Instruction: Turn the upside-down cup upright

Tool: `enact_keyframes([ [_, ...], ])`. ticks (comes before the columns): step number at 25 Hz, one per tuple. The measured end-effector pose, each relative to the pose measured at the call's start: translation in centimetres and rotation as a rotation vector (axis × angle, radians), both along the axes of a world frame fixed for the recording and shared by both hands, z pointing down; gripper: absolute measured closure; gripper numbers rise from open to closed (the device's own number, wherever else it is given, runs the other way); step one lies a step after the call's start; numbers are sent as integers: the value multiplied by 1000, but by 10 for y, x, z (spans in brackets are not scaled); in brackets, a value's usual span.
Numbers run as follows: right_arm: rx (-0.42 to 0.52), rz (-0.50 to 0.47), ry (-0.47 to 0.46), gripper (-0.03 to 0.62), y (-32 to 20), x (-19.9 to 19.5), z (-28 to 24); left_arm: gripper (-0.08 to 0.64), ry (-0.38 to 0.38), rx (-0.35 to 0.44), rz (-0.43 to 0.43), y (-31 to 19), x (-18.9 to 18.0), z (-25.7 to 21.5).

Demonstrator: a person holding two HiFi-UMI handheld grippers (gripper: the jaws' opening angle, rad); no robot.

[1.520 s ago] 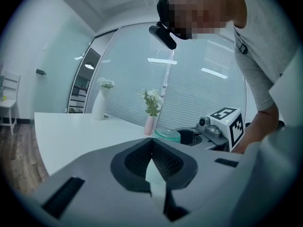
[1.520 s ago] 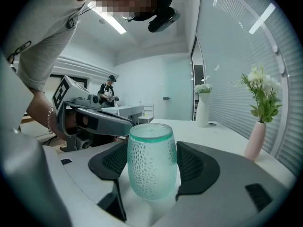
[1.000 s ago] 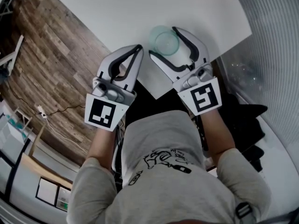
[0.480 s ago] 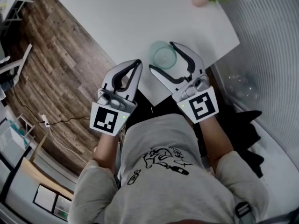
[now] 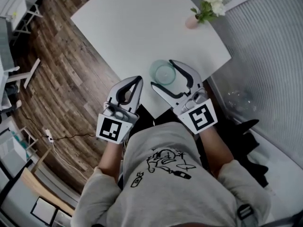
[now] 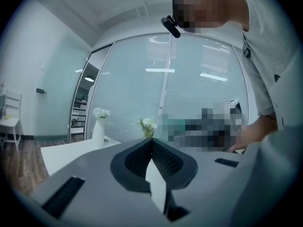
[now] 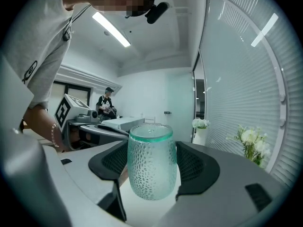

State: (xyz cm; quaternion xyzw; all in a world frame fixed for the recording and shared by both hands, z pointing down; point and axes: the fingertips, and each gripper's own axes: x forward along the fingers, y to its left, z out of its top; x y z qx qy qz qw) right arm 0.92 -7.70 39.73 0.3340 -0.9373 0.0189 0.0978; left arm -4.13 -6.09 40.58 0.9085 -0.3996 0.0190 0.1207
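A teal dimpled glass cup [image 5: 163, 72] sits between the jaws of my right gripper [image 5: 161, 74], above the near corner of the white table [image 5: 128, 27]. In the right gripper view the cup [image 7: 151, 162] stands vertical with its flat green-edged end up. The dark pads [image 7: 196, 167] press on both of its sides, and the right gripper [image 7: 151, 174] is shut on it. My left gripper [image 5: 137, 79] hangs to the left, off the table edge over the wooden floor. Its jaws meet in the left gripper view [image 6: 152, 143] with nothing held.
A small pink vase with white flowers [image 5: 191, 21] stands near the table's far right edge, and shows as flowers [image 7: 248, 141] in the right gripper view. A white vase [image 6: 98, 131] stands further back. A ribbed glass wall [image 5: 265, 56] runs along the right. A person [image 7: 106, 105] sits at a desk in the background.
Both grippers have lifted, and the cup has gone up with the right one. The head view now takes in more of the table and the flowers.
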Motion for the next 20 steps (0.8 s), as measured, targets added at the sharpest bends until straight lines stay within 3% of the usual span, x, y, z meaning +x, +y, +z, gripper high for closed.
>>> enact_keyframes([
  [20, 85, 8, -44, 256, 11, 8, -88, 557, -6, 69, 49, 23, 12, -69],
])
